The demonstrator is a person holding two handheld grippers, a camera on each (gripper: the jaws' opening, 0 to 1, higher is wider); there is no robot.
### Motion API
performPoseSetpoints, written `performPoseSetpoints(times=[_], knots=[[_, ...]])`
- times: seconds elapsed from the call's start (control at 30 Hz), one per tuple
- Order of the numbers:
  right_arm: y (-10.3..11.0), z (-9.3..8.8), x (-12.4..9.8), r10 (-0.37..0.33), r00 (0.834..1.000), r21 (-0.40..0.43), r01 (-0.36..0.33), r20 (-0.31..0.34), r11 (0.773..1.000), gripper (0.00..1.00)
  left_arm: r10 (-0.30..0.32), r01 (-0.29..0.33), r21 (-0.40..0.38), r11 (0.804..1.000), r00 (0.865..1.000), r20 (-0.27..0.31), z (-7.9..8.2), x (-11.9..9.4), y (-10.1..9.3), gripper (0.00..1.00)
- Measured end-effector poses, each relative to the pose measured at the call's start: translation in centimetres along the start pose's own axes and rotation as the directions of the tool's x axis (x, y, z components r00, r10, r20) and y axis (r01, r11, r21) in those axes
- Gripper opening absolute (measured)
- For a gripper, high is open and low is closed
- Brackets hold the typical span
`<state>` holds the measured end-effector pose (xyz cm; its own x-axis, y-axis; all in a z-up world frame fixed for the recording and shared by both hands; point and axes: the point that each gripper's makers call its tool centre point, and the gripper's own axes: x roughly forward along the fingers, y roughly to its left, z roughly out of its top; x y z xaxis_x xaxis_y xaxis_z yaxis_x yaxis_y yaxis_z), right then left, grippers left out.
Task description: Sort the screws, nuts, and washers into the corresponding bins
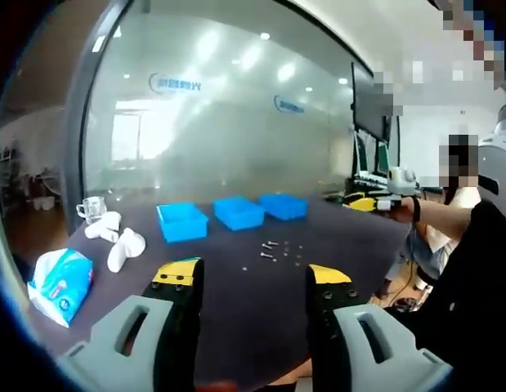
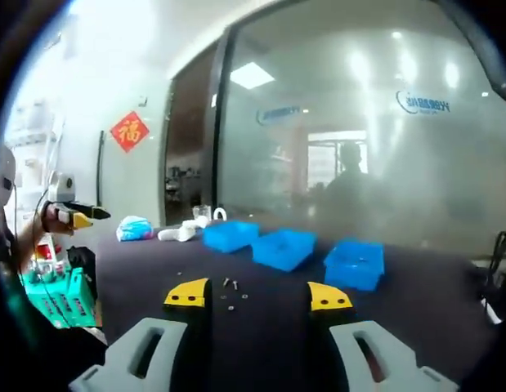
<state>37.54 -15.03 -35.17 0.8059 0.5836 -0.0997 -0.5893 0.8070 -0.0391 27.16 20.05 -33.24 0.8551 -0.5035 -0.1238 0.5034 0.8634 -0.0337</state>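
both tongs wide open, empty: left gripper (image 1: pixel 254 278), right gripper (image 2: pixel 258 296). loose hardware (image 1: pixel 277 251) untouched; approach low, pinch one piece, match it to a blue bin (image 1: pixel 182 221).

Three blue bins (image 2: pixel 284 247) beyond loose screws (image 2: pixel 230 285)

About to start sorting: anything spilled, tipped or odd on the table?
Nothing stands out. The three bins sit upright in a row, and the loose hardware lies scattered before them, unsorted as expected. Both grippers are open and empty.
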Motion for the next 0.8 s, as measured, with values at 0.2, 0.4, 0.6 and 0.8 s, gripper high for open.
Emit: performPoseSetpoints(times=[0.2,0.4,0.6,0.8], knots=[[-0.3,-1.1,-2.9,-0.034,0.999,0.032,0.034,0.001,0.999,0.42,-0.003,0.003,0.005,1.0,1.0,0.001,0.2,0.1,-0.2,0.5],[-0.8,-1.3,-4.9,-0.075,0.997,0.061,0.074,0.014,0.995,0.42,-0.013,0.013,0.021,1.0,1.0,-0.008,-0.1,0.3,-0.6,0.5],[-0.8,-1.5,-6.1,-0.097,0.995,0.071,0.095,0.018,0.993,0.42,-0.016,0.016,0.027,1.0,1.0,-0.006,0.0,0.4,-0.7,0.5],[-0.5,-1.5,-6.3,-0.092,0.996,0.071,0.091,0.012,0.993,0.42,-0.029,0.029,0.035,0.999,1.0,-0.008,-0.1,0.6,-1.0,0.5]])
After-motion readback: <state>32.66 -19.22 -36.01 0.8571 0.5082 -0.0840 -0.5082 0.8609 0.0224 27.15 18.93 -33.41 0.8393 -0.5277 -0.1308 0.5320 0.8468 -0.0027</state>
